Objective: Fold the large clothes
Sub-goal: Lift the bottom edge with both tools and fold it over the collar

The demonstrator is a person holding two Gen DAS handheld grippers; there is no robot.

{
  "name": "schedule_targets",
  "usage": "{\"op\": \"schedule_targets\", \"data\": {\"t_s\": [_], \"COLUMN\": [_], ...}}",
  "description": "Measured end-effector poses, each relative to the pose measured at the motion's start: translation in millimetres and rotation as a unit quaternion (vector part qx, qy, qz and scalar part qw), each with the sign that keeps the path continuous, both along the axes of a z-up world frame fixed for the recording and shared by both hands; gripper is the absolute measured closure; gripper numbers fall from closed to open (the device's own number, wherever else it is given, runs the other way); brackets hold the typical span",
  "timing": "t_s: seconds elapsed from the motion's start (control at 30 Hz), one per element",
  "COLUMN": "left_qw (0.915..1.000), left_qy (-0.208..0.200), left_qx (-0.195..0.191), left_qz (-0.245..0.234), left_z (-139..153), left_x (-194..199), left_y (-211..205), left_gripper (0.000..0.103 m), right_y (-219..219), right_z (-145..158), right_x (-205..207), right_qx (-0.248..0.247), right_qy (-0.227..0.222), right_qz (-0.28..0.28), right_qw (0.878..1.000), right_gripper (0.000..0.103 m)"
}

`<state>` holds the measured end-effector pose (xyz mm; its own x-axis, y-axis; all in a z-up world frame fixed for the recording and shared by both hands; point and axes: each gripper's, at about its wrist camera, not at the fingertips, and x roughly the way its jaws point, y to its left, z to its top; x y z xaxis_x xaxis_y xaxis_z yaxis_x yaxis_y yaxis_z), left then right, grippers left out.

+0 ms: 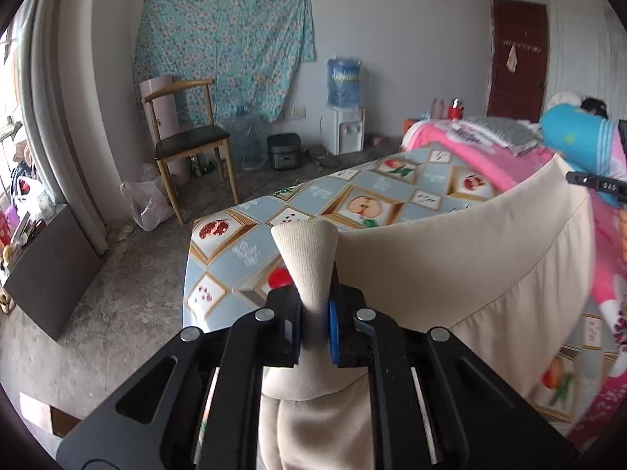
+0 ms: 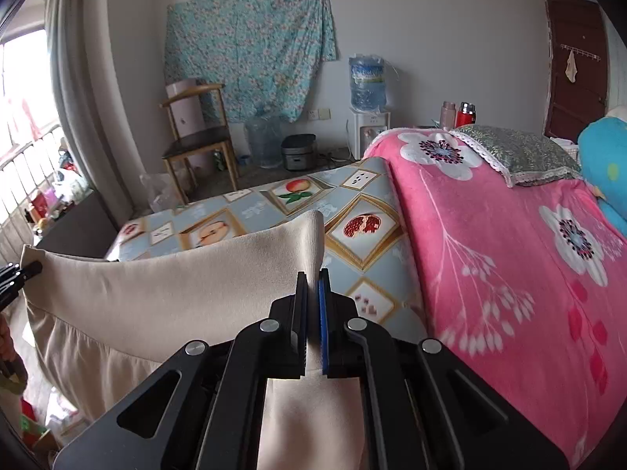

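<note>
**Now both grippers pinch the beige garment, lifted over the table**

Left gripper point(image 1: 315, 313) nearly closed, pads clamped on a bunched ribbed corner of the beige garment point(image 1: 450, 250); right gripper point(image 2: 312, 313) closed tight on the other corner point(image 2: 176, 290); waistband stretched in a sagging band between them, gathered fabric hanging below it; garment held above the near edge of the fruit-print tablecloth point(image 2: 364, 231); pink floral blanket point(image 2: 509, 258) on the right, beside the table; far back, a wooden chair point(image 1: 188, 145), water dispenser point(image 1: 345, 117) and floral sheet point(image 1: 223, 43) on the wall.
</note>
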<state>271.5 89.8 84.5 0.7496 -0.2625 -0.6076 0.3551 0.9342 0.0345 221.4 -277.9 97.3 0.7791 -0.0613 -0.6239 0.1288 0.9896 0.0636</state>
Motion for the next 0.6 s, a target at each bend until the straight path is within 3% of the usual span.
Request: {"op": "schedule_targets", "data": {"t_s": [0.07, 0.17, 0.27, 0.33, 0.43, 0.5, 0.6], "left_qw": [0.9996, 0.9945, 0.9888, 0.9894, 0.9881, 0.9889, 0.992], "left_qy": [0.029, 0.098, 0.139, 0.139, 0.148, 0.14, 0.109], "left_qx": [0.006, 0.037, 0.055, 0.044, 0.04, 0.041, 0.018], "left_qz": [0.002, 0.004, 0.004, 0.003, 0.012, 0.03, 0.061], "left_z": [-20.4, -77.4, -118.5, -120.1, -117.8, -108.3, -80.6], "left_x": [38.1, 87.1, 100.6, 100.3, 106.2, 105.1, 89.4], "left_y": [-6.2, -18.9, -22.2, -17.8, -8.3, 1.3, 25.1], "left_gripper": [0.093, 0.093, 0.092, 0.091, 0.077, 0.073, 0.074], "right_y": [-5.8, -11.0, -18.2, -21.8, -30.2, -38.4, -48.0], "right_z": [-24.9, -73.0, -114.9, -121.3, -118.8, -110.7, -82.9], "right_x": [36.1, 77.4, 94.9, 96.5, 100.0, 95.6, 67.0], "right_qx": [0.002, -0.006, 0.006, 0.016, 0.039, 0.046, 0.042], "right_qy": [0.026, 0.083, 0.129, 0.131, 0.136, 0.134, 0.094], "right_qz": [-0.007, -0.017, -0.02, -0.018, -0.012, -0.028, -0.061], "right_qw": [1.0, 0.996, 0.991, 0.991, 0.99, 0.99, 0.993], "right_gripper": [0.098, 0.098, 0.098, 0.098, 0.095, 0.078, 0.069]}}
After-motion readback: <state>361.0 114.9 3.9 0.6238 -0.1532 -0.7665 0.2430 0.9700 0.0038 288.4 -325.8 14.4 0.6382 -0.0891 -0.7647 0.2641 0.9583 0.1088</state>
